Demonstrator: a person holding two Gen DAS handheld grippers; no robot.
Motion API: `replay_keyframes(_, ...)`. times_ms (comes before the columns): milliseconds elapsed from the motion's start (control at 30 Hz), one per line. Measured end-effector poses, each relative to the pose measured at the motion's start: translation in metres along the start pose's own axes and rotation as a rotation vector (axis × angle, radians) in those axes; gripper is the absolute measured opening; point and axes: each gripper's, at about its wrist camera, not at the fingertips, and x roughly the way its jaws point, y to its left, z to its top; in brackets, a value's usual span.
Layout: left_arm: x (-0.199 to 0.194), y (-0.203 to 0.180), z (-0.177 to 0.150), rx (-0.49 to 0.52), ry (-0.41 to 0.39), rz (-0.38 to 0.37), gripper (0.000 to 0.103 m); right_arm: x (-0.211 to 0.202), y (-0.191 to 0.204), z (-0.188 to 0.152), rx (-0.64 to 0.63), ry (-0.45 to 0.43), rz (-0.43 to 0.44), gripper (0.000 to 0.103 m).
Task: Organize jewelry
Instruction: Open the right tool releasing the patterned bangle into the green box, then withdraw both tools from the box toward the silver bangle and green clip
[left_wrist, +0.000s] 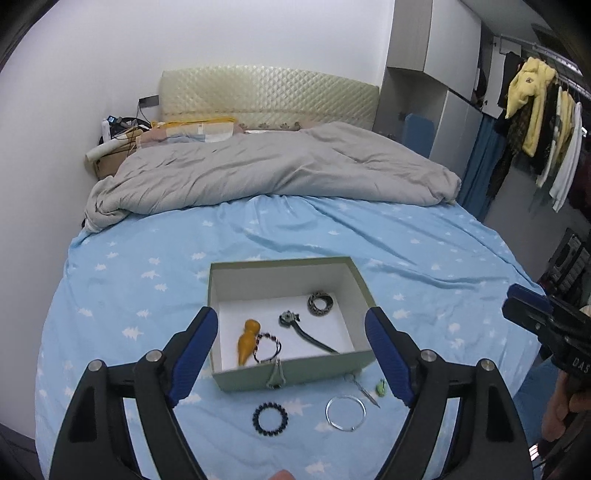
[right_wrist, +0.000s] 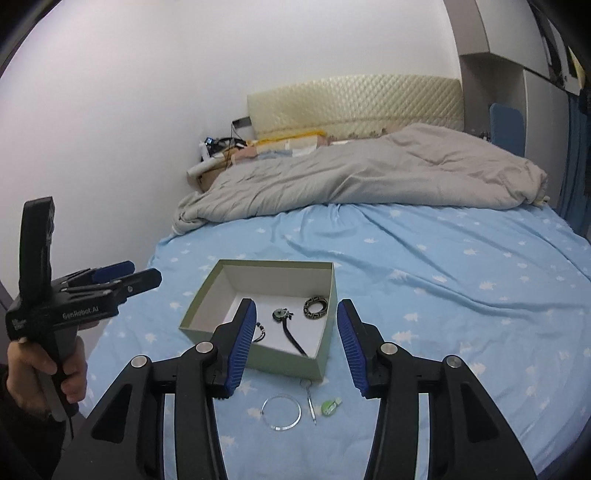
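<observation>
A: Gripper states?

B: Left gripper (left_wrist: 291, 354) is held with fingers (left_wrist: 195, 350) spread wide, nothing pinched. Right gripper (right_wrist: 293, 347) likewise spread, nothing held. Both are raised above the bed (left_wrist: 424, 240), apart from every item.

A: What is already stowed?

B: Inside the box (left_wrist: 291, 373): an orange gourd-shaped piece (left_wrist: 246, 341), a beaded bracelet (left_wrist: 267, 347), a dark hairpin (left_wrist: 306, 332) and a patterned ring (left_wrist: 320, 303) at the far right. A small metal clip (left_wrist: 275, 374) is seen against the box's near wall; whether it hangs on the wall cannot be told.

A: What is left out?

B: On the sheet, just near of the box: a black bead bracelet (left_wrist: 270, 418) to the left, a clear bangle (left_wrist: 345, 412) in the middle, a thin metal pin (right_wrist: 309, 400) and a small green piece (right_wrist: 330, 407) to the right.

A: Key relation for the next pick?

B: The loose items lie below and slightly near of both fingertip pairs. The black bracelet is judged closer to the left gripper, and it is mostly hidden behind a finger in the right view. The pin and green piece are judged closer to the right. The pin's long axis runs near-to-far, so a left-right closing across it would suit. The bangle lies flat between both, so either could be used.
</observation>
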Motion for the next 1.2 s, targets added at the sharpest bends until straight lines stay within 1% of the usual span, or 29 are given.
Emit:
replay_keyframes(133,-0.018,-0.003,-0.024,-0.021,-0.007,-0.046,0.084,-0.022,0.004,-0.025,0.004,-0.035,0.002,0.044)
replay_keyframes(233,-0.026,-0.006,-0.041,-0.015,-0.002,-0.049,0.084,-0.029,0.007,-0.045,0.003,-0.051,-0.003,0.044)
replay_keyframes(267,-0.029,-0.006,-0.049,-0.027,0.003,-0.052,0.084,-0.032,0.008,-0.052,0.004,-0.055,-0.003,0.044)
replay_keyframes(333,-0.036,-0.007,-0.061,-0.047,0.000,-0.076,0.084,-0.037,0.010,-0.065,0.002,-0.063,-0.013,0.044)
replay_keyframes(533,-0.047,-0.018,-0.103,-0.043,0.012,-0.046,0.084,-0.050,0.012,-0.106,0.012,-0.065,-0.023,0.044)
replay_keyframes(633,-0.045,-0.023,-0.126,-0.047,0.032,-0.053,0.084,-0.050,0.013,-0.126,0.012,-0.060,-0.027,0.044)
replay_keyframes(800,-0.040,-0.032,-0.159,-0.027,0.049,-0.011,0.084,-0.044,0.013,-0.160,0.011,-0.026,-0.034,0.044)
replay_keyframes(900,-0.031,-0.035,-0.181,-0.018,0.081,-0.017,0.084,-0.041,0.011,-0.178,0.030,0.001,-0.031,0.044)
replay_keyframes(1033,-0.013,-0.031,-0.198,-0.030,0.133,-0.022,0.084,-0.034,0.005,-0.194,0.040,0.032,-0.035,0.044)
replay_keyframes(1200,0.013,-0.030,-0.209,-0.058,0.189,-0.030,0.084,-0.021,-0.005,-0.203,0.058,0.053,-0.048,0.044)
